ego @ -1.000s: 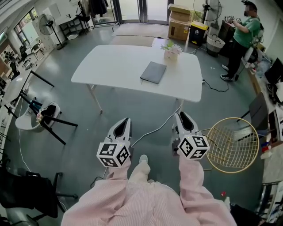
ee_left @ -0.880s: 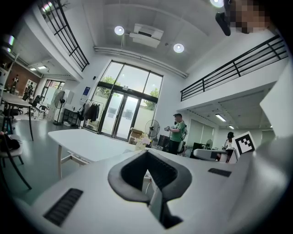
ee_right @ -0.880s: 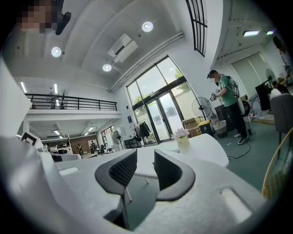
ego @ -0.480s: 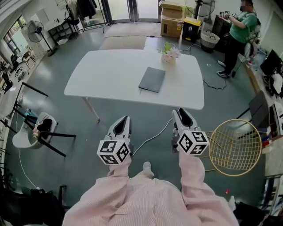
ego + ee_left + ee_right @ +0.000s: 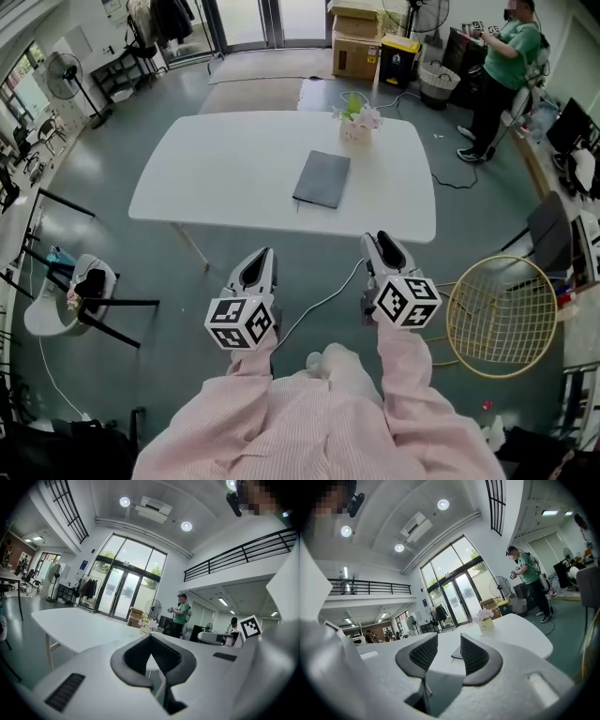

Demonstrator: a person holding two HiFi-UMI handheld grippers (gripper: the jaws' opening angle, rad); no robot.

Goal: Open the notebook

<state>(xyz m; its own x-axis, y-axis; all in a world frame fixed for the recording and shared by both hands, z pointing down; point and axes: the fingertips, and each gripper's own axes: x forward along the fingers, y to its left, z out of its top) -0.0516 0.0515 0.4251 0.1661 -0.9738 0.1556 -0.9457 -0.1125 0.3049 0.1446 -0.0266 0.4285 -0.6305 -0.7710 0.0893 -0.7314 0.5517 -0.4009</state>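
While the closed notebook (image 5: 322,178) lies flat on the white table (image 5: 225,169), well ahead of both grippers, the right gripper (image 5: 382,241) has just been spreading its empty jaws, presumably readying for the cover, and the left gripper (image 5: 263,255) stays out of it, pinched together on nothing.

Lighting is bright and even. Daylight enters through the glass doors (image 5: 121,599). Round ceiling lamps (image 5: 124,501) bloom white in both gripper views. The white table (image 5: 234,169) is close to blown out in the head view, and the notebook (image 5: 322,178) reads dark and matte against it. A soft shadow lies on the floor (image 5: 169,309) beneath the table edge. Gripper views: heavy fisheye bend, black vignetted corners, nearest foreground soft. Head view: sharp, straight lines bow near the edges.
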